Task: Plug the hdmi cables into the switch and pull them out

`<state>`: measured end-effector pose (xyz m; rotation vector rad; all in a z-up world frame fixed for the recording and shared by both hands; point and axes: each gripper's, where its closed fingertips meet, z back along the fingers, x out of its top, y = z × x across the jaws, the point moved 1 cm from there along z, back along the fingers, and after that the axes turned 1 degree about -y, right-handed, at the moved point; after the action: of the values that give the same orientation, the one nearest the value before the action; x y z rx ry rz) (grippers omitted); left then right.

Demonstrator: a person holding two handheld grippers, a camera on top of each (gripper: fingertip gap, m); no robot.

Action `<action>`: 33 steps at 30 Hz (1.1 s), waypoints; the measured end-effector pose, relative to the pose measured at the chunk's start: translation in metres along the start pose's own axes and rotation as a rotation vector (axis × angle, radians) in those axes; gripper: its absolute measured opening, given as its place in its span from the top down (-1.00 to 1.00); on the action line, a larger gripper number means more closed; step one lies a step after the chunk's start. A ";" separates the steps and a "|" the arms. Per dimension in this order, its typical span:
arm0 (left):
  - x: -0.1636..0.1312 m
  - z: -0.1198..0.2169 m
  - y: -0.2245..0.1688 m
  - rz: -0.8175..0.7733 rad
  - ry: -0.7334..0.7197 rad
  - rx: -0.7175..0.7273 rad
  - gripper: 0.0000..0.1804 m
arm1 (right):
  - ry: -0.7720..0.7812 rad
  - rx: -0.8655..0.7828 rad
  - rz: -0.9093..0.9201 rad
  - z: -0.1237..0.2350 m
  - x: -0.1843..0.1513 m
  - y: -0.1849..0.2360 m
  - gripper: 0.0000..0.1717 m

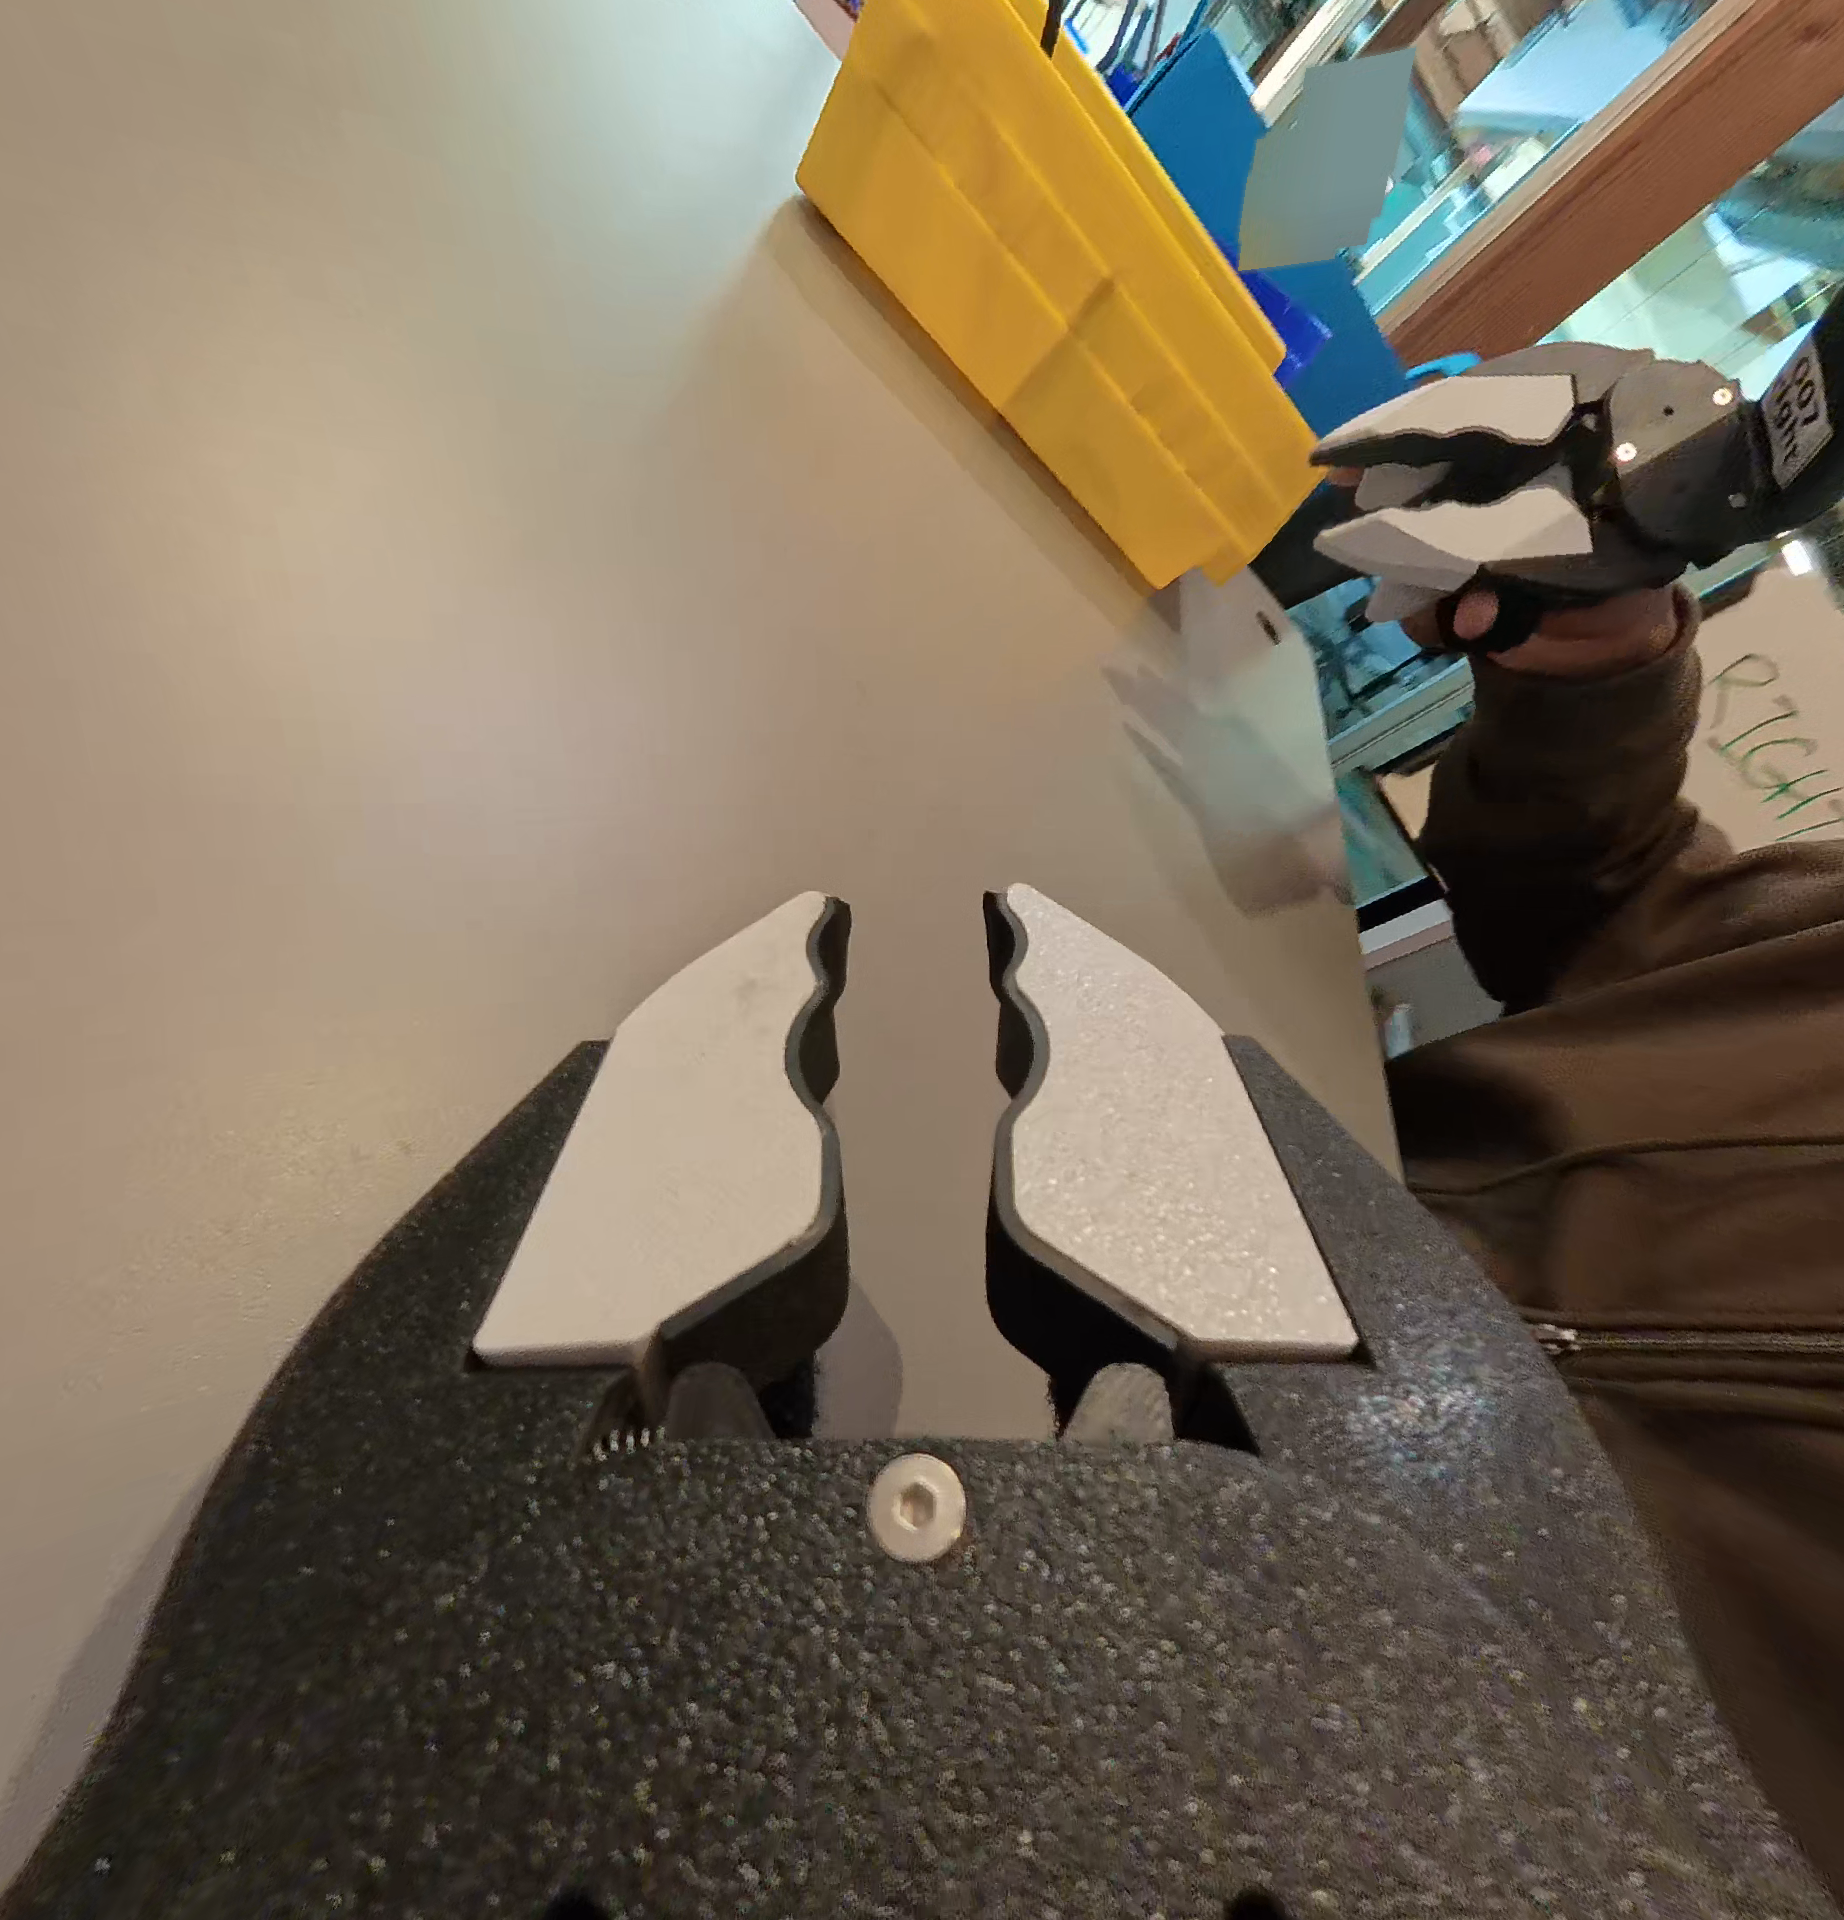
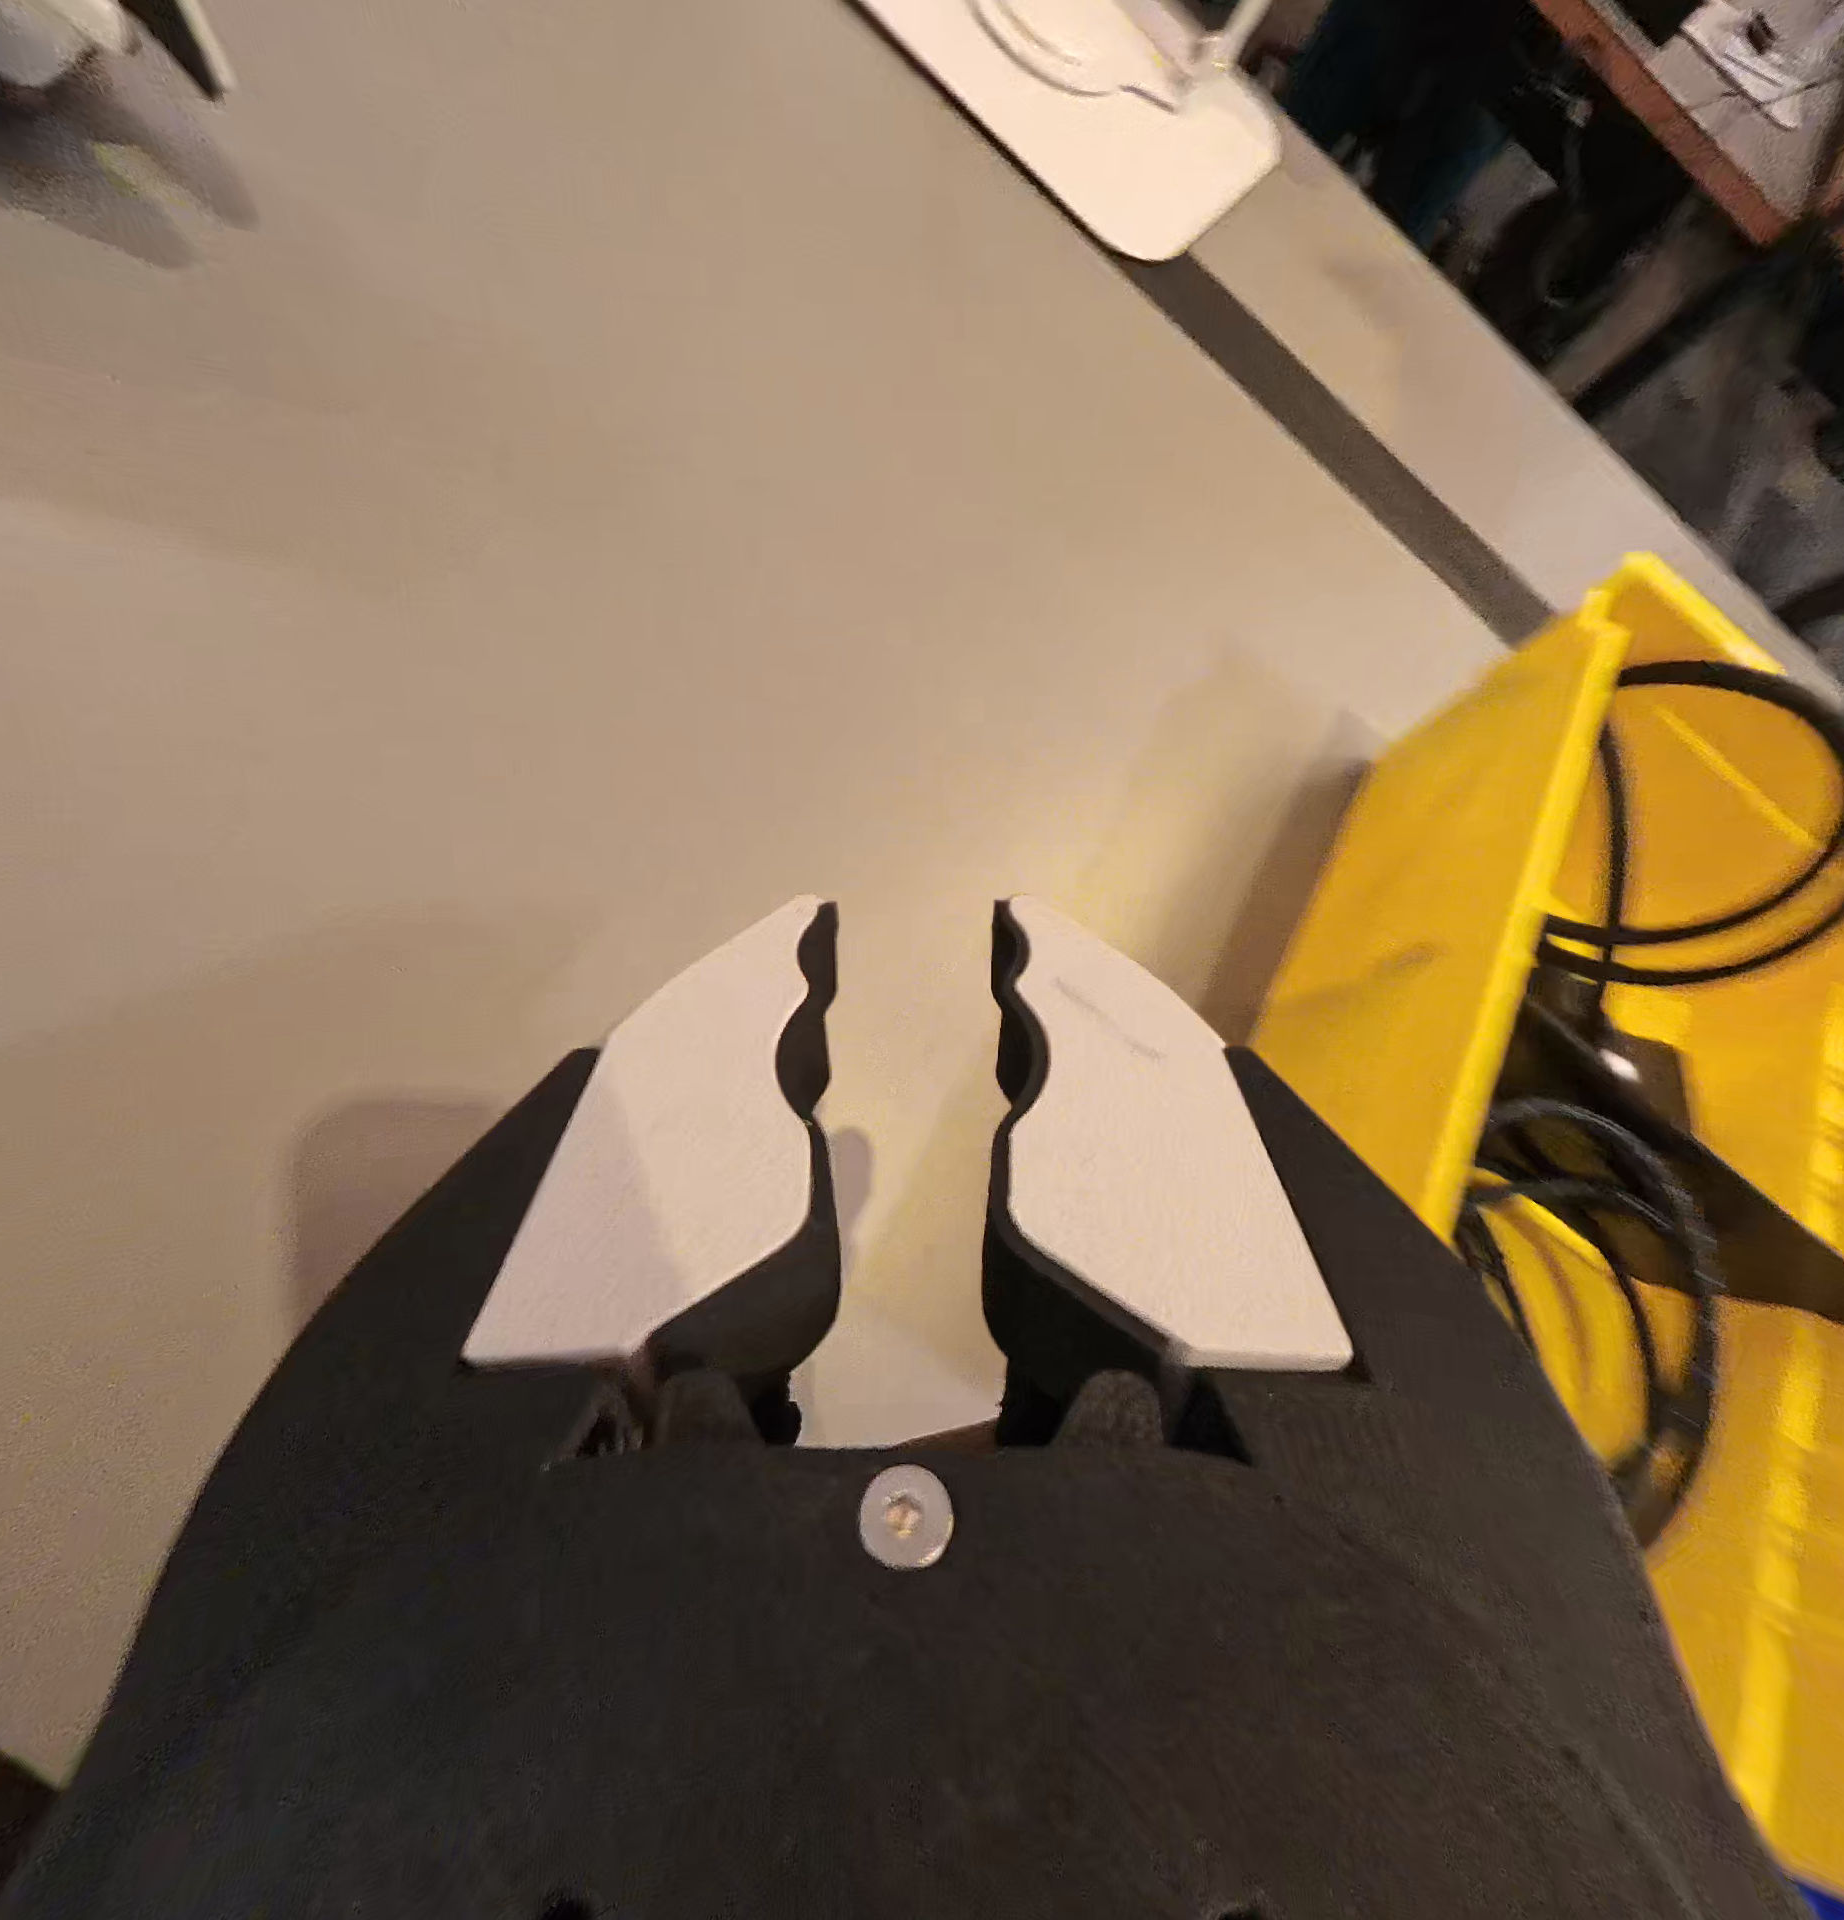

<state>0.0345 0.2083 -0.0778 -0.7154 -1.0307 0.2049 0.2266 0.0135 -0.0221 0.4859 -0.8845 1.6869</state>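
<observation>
Both grippers hovered bare over the beige table (image 1: 378,520), jaws apart.
Left gripper (image 1: 916,909) pointed along bare tabletop. Right gripper (image 2: 916,912) sat just beside the yellow bin (image 2: 1437,935), which held coiled black cables (image 2: 1728,821); a white tray (image 2: 1136,156) lay well off.

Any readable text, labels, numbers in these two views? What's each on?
Sticker on the right tool: printed writing, not transcribed here.
White board at the far right: green handwriting, not transcribed.
Yellow bin, table, and the whole right wrist view: no writing visible.
</observation>
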 end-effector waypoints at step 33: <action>-0.078 0.293 -0.037 -0.312 -0.504 1.394 0.28 | -0.044 0.045 -0.063 -0.073 -0.027 0.059 0.48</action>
<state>-0.2578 0.2734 -0.0177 0.7929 -1.1593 0.7495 0.1878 0.0461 -0.1059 0.5778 -0.8561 1.6463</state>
